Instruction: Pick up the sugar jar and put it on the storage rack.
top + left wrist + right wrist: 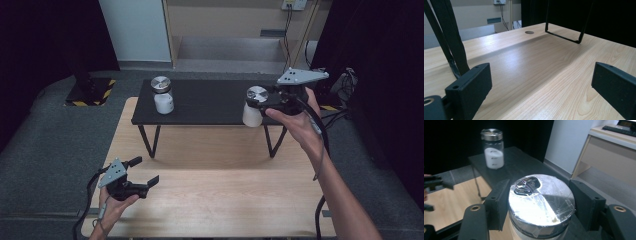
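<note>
A glass jar (252, 114) with white contents and a shiny metal lid (540, 200) is held at the right front part of the black shelf (210, 102), seemingly just off its top. My right gripper (256, 97) is shut on it, one finger (497, 202) pressing each side just under the lid. A second, matching jar (162, 95) stands upright at the shelf's left end and appears again farther off (493, 148). My left gripper (145, 171) rests low over the wooden table's front left, open, with bare wood between its jaws (542, 87).
The black shelf stands on thin metal legs (564, 36) at the back of the wooden table (215, 195). A round cable hole (529, 32) sits in the tabletop. Grey carpet surrounds the table, with a pale cabinet (235, 30) behind.
</note>
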Demonstrator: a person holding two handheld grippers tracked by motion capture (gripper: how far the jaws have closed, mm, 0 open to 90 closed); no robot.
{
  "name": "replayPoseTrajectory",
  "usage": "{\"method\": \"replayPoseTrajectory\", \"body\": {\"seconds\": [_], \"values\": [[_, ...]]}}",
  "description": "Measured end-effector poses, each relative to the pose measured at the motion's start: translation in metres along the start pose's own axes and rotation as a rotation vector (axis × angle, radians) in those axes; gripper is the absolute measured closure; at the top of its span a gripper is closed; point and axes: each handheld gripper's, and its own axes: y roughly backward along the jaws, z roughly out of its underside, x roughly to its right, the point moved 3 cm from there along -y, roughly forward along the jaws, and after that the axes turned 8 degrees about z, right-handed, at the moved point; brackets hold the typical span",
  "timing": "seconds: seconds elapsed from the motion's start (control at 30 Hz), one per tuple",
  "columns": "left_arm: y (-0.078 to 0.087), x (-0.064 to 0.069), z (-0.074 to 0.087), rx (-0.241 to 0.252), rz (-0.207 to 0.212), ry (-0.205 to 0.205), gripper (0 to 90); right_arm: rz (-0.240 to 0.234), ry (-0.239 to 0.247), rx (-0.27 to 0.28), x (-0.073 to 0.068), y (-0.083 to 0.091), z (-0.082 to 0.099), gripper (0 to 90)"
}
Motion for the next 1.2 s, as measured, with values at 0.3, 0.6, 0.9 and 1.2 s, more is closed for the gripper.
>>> {"method": "replayPoseTrajectory", "body": {"seconds": [0.3, 0.6, 0.9, 1.2], "values": [[0.000, -0.002, 0.001, 0.000, 0.003, 0.002, 1.8, 0.049, 0.003, -0.018, 0.009, -0.036, -0.007, 35.7], [0.001, -0.004, 0.001, -0.003, 0.001, 0.002, 1.7, 0.068, -0.014, -0.043, 0.015, -0.060, -0.006, 35.7], [0.000, -0.005, 0.001, -0.007, 0.004, 0.003, 1.8, 0.085, -0.037, -0.063, 0.020, -0.070, -0.002, 35.7], [0.000, -0.006, 0.000, -0.009, 0.000, 0.000, 1.7, 0.090, -0.106, 0.007, 0.021, -0.067, 0.023, 11.7]]}}
